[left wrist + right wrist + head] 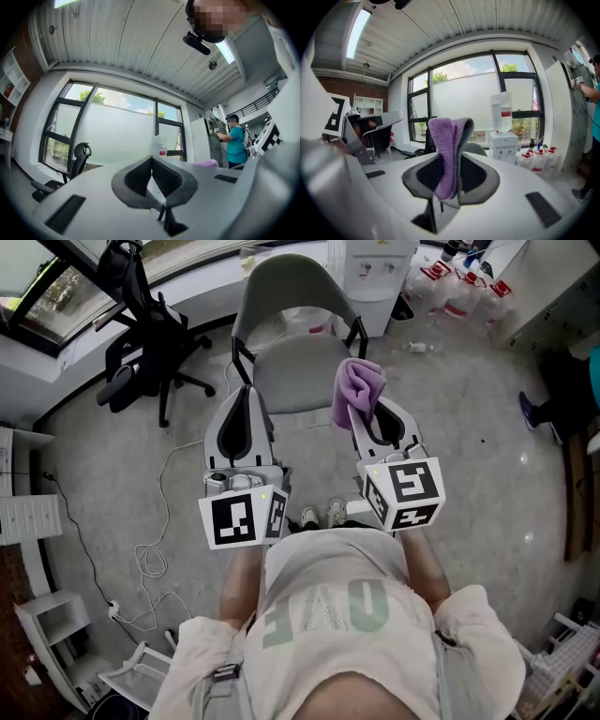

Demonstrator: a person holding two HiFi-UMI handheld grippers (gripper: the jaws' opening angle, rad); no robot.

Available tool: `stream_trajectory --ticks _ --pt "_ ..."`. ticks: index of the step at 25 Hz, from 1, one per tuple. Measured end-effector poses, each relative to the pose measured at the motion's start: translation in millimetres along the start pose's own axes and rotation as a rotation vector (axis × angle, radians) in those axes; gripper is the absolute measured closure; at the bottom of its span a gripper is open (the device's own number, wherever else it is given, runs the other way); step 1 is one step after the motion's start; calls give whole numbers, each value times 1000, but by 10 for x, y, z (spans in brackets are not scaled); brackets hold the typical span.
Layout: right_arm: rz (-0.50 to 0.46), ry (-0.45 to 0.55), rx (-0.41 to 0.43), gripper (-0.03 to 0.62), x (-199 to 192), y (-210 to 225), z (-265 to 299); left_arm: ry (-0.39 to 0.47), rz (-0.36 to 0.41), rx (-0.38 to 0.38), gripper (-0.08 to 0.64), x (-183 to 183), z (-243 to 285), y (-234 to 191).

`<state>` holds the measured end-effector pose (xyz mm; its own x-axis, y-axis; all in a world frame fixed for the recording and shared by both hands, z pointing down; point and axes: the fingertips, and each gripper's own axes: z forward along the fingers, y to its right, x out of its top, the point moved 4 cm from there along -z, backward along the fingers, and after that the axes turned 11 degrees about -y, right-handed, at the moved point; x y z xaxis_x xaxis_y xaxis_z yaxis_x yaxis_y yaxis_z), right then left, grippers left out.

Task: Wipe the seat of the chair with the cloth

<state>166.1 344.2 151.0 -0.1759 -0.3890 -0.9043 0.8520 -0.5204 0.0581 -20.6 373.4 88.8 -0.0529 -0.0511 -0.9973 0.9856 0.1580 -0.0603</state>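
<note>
The right gripper (359,413) pinches a purple cloth (357,388) in the air short of the chair (292,371) at twelve o'clock, the left gripper (247,395) at its nine o'clock pressed together, empty; wiping looks not yet begun

Bright daylight pours through the big windows (478,103), whose frosted panes glare white. A ceiling strip light (358,28) adds a glow. Shadows on the floor (450,418) are soft. Both gripper views bulge, ringed in black, and the left gripper (152,160), close to its lens, looks soft.
</note>
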Motion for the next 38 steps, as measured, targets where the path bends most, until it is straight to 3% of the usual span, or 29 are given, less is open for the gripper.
stream_trajectory --ticks 11,19,30,38 --pt "25 -16 28 497 -125 319 189 -15 14 33 548 -152 267 31" --pt "16 -24 -28 497 20 656 718 8 -13 -11 548 -253 1078 -158" --pt "59 -62 -54 497 790 1049 2237 -19 -8 -69 548 -114 2740 -944" --pt "56 -111 -27 497 1315 1085 3351 -29 -9 -55 548 -18 3750 -1687"
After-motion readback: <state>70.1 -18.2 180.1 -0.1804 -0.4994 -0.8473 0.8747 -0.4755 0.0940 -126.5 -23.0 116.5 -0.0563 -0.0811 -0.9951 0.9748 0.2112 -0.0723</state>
